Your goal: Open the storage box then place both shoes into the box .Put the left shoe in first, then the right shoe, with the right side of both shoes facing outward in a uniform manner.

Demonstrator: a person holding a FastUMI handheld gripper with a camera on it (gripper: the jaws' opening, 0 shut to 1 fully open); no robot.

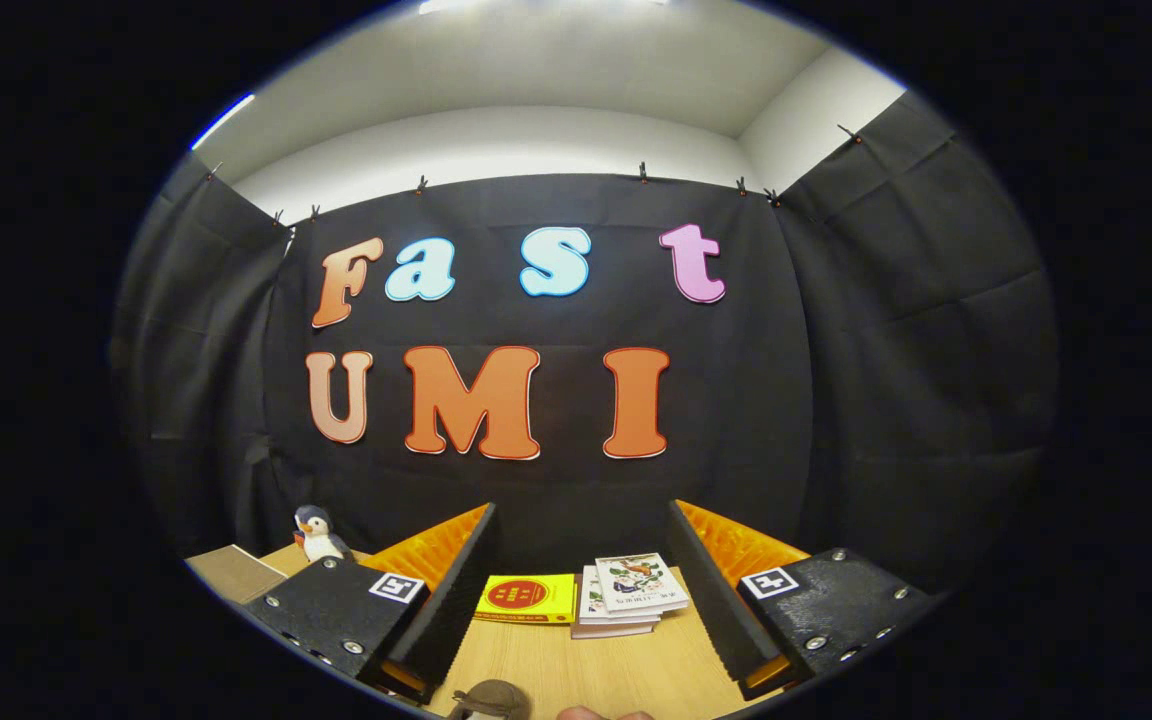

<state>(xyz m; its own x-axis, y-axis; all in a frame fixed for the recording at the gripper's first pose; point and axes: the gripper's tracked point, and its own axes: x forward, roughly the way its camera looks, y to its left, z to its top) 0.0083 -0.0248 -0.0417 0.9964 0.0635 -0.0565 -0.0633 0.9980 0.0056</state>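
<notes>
I hold the gripper (576, 590) level and high over the wooden table (626, 670), its two fingers spread wide with nothing between them but bare tabletop and, farther on, some books. The camera looks straight at the booth's cloth wall rather than down at any work.

Beyond the fingertips, toward the table's far edge, a yellow book (526, 598) lies flat, and just beside it on its right sits a small stack of white books (631, 596), the top one skewed slightly. A toy penguin (318, 534) stands near the far left corner, next to a tan board (231, 570) by the left edge.

Neither the storage box nor either shoe lies ahead of the fingers; I cannot tell from here where they are. Close under the gripper, at the near edge of the table, a rounded brownish object (492, 698) pokes up, too cropped to identify, and a fingertip (586, 713) shows beside it.

My judgement: the task has not started, and the deciding relation is that the goods sit below or behind my line of sight, so the gripper must tilt downward to find the box lid first.
</notes>
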